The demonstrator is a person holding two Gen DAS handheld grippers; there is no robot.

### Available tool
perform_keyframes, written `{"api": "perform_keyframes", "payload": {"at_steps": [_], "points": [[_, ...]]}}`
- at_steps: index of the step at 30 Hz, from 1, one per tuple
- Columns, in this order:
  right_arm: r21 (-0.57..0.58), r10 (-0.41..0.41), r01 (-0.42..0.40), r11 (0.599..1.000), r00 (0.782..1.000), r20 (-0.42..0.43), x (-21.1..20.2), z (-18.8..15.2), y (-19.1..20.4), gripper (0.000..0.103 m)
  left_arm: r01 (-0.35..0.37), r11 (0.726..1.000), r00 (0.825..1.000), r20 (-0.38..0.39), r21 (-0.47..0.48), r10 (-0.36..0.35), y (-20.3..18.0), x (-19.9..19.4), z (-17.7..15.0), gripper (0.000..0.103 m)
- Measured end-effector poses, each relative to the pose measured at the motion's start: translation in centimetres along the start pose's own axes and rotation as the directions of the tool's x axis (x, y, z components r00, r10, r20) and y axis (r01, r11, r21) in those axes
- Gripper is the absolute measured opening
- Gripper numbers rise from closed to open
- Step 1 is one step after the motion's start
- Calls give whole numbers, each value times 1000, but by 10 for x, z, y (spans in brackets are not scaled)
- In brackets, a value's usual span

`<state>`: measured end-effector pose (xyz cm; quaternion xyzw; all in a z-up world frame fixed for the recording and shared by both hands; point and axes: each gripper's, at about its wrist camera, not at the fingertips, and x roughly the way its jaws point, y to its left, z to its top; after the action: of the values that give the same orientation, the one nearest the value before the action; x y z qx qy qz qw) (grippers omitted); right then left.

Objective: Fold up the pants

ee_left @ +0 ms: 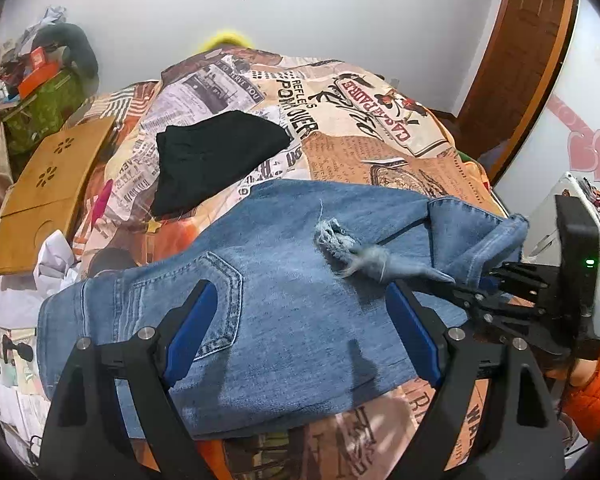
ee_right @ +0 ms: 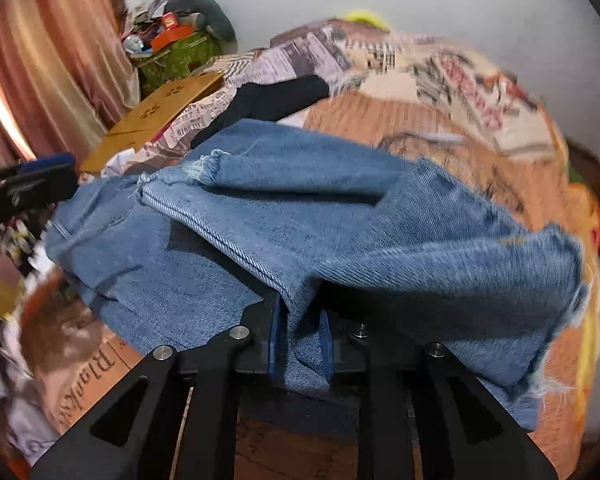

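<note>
Blue jeans (ee_left: 268, 232) lie folded across a printed bedspread (ee_left: 360, 128), with a back pocket at the left and a frayed tear in the middle. My left gripper (ee_left: 300, 292) hangs open just above the denim, its blue pads wide apart and nothing between them. At the right edge, my right gripper (ee_left: 480, 276) is at the frayed leg end. In the right wrist view that leg (ee_right: 440, 248) drapes over my right gripper (ee_right: 300, 312). A fold of denim sits between its narrowly parted pads, and they do not look pressed on it. The left gripper's fingers (ee_right: 40, 176) show at the left.
A black garment (ee_left: 212, 156) lies folded farther back on the bed. A wooden lap table (ee_left: 48, 192) sits at the left edge, with a green bag of clutter (ee_left: 44, 108) behind it. An orange sleeve (ee_left: 596, 396) is at the lower right. White papers (ee_left: 52, 256) lie below the lap table.
</note>
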<state>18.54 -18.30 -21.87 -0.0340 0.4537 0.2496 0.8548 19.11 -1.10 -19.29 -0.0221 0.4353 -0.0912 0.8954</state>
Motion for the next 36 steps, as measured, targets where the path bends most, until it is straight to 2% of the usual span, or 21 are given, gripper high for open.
{"api": "perform_keyframes", "payload": {"at_steps": [1, 3, 5, 7, 10, 13, 16, 18, 22, 25, 26, 29, 32, 34, 36], "points": [[-2, 18, -18, 1000, 1000, -12, -2, 2, -1, 26, -1, 1000, 1000, -5, -2, 1, 0, 2, 0, 87], [26, 52, -51, 998, 998, -22, -10, 0, -6, 37, 3, 1000, 1000, -12, -5, -3, -1, 6, 2, 87], [57, 93, -92, 994, 996, -12, -20, 0, -11, 45, 12, 1000, 1000, -11, 1, -12, -6, 9, 6, 87], [68, 99, -100, 993, 995, 9, -33, -4, -14, 52, 14, 1000, 1000, -6, 19, -14, -11, 11, 11, 87], [88, 83, -87, 992, 996, 42, -53, -14, -27, 53, 23, 996, 1000, -11, 80, -22, -25, 22, 21, 87], [126, 39, -46, 991, 998, 54, -70, -26, -47, 53, 41, 990, 995, -92, 134, -29, -34, 52, 31, 87], [160, -33, 24, 987, 998, 51, -80, -39, -68, 53, 25, 983, 983, -185, 182, 9, -41, 93, 34, 87], [196, -73, 63, 979, 996, 42, -81, -45, -85, 53, -16, 970, 970, -231, 242, 74, -48, 121, 35, 87], [260, -121, 114, 959, 993, 11, -74, -48, -114, 53, -40, 963, 969, -223, 266, 102, -52, 137, 48, 88], [259, -133, 129, 957, 991, -2, -64, -44, -120, 53, -107, 956, 972, -172, 275, 158, -49, 144, 64, 88], [260, -128, 123, 958, 992, 1, -63, -43, -122, 53, -113, 958, 972, -169, 263, 161, -43, 146, 69, 88], [279, -101, 87, 956, 994, 38, -69, -39, -126, 53, -126, 981, 972, -180, 147, 152, -15, 153, 86, 88], [291, -90, 60, 955, 992, 91, -83, -34, -132, 53, -214, 976, 965, -150, 26, 216, 21, 149, 97, 88], [285, -121, 84, 955, 986, 116, -93, -30, -136, 53, -202, 979, 969, -152, -33, 195, 38, 143, 97, 88], [280, -165, 127, 952, 979, 117, -96, -27, -143, 53, -181, 982, 973, -151, -49, 172, 46, 135, 95, 88]]}}
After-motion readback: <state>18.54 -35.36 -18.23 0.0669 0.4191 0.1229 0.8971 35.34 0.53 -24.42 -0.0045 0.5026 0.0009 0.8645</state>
